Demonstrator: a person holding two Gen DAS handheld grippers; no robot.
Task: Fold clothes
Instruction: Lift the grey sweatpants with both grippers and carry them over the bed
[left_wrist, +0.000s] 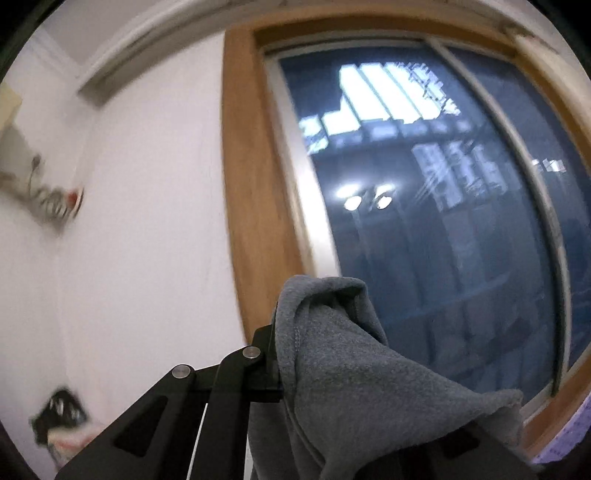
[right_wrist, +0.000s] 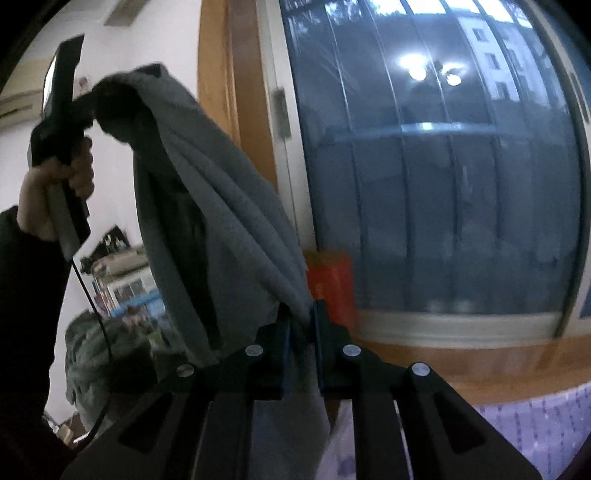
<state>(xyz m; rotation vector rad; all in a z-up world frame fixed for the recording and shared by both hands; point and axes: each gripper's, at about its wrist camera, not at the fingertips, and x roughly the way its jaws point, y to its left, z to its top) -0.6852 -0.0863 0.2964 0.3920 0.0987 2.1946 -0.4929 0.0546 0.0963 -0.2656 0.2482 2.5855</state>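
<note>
The right gripper (right_wrist: 300, 332) pinches a bunched edge of the grey fleece garment (right_wrist: 207, 192), and the left gripper (left_wrist: 280, 354), raised higher, is clamped on another edge. The garment hangs in the air between them, before the window (right_wrist: 443, 166). No fold shows yet; it seems the work is only starting.

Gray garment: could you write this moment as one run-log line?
step: lifting | gray garment: hanging, stretched between grippers | left gripper: shut on it, higher | right gripper: pinching it | backdrop: window
</note>
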